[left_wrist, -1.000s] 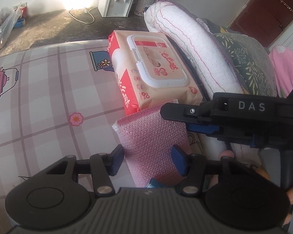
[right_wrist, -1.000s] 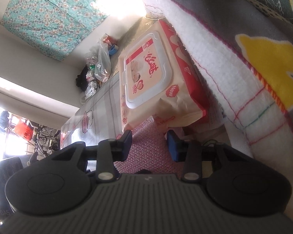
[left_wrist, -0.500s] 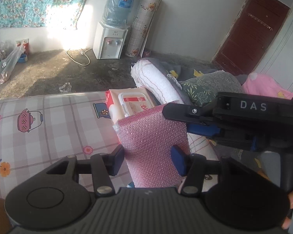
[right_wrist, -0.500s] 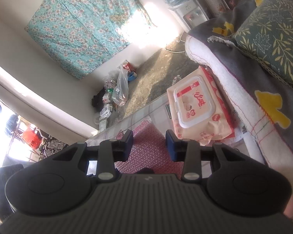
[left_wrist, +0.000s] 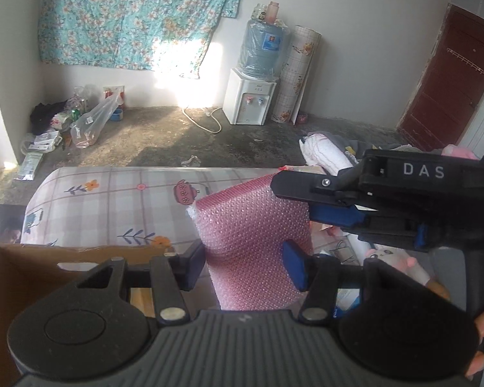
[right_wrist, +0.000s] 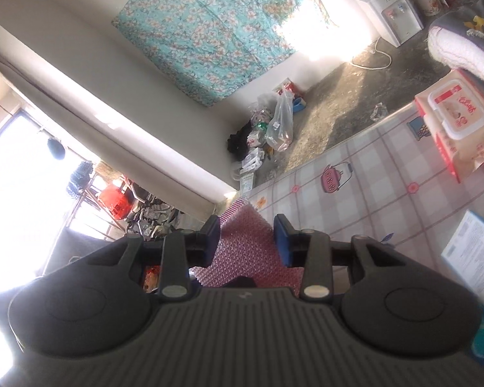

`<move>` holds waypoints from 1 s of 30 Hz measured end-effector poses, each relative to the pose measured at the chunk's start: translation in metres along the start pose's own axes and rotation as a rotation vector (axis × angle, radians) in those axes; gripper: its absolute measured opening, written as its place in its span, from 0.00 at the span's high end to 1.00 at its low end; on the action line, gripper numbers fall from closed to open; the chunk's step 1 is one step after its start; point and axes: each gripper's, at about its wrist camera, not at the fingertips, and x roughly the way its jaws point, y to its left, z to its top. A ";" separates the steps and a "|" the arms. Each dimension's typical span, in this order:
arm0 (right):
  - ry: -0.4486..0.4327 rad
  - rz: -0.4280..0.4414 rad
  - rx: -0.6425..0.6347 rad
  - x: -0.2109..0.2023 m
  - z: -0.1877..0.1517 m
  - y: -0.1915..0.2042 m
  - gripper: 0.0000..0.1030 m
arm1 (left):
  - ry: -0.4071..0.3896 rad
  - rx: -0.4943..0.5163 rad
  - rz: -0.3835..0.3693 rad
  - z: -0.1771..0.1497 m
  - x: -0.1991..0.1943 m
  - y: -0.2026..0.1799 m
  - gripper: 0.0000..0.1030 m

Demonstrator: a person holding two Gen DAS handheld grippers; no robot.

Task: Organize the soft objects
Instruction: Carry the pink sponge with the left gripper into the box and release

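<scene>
A sheet of pink bubble wrap hangs in the air above the checked table cover, held from two sides. My left gripper is shut on its lower part, both blue pads pressing its edges. My right gripper comes in from the right in the left wrist view and pinches the sheet's upper right edge. In the right wrist view the same bubble wrap sits crumpled between the right gripper's pads. A pack of wet wipes lies on the table by a rolled white blanket.
An open cardboard box stands at the lower left, under the left gripper. A printed paper lies on the table's near right. Pillows and a pink plush are piled at the right. A water dispenser stands by the far wall.
Both grippers have risen and swung left with the bubble wrap, away from the wipes pack and the blanket. The cardboard box has come into the left wrist view.
</scene>
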 end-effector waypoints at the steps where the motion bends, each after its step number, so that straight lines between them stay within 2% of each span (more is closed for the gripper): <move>1: 0.023 0.011 0.000 0.009 -0.008 0.009 0.65 | 0.010 -0.015 0.024 -0.006 -0.008 0.016 0.48; 5: 0.148 0.054 0.014 0.063 -0.054 0.054 0.64 | 0.042 -0.082 0.102 -0.027 -0.030 0.078 0.48; 9: 0.256 0.054 0.032 0.119 -0.095 0.086 0.64 | 0.103 -0.136 0.167 -0.044 -0.030 0.131 0.48; 13: 0.345 0.020 0.071 0.172 -0.128 0.093 0.64 | 0.195 -0.175 0.198 -0.057 -0.011 0.176 0.48; 17: 0.392 -0.031 0.095 0.211 -0.147 0.084 0.64 | 0.254 -0.197 0.207 -0.074 0.011 0.200 0.48; 22: 0.386 -0.127 0.072 0.228 -0.151 0.069 0.62 | 0.323 -0.229 0.230 -0.085 0.050 0.211 0.49; 27: 0.365 -0.131 0.037 0.216 -0.141 0.057 0.61 | 0.344 -0.272 0.241 -0.089 0.069 0.220 0.49; 30: 0.349 -0.116 0.017 0.205 -0.135 0.059 0.61 | 0.361 -0.294 0.270 -0.089 0.071 0.220 0.45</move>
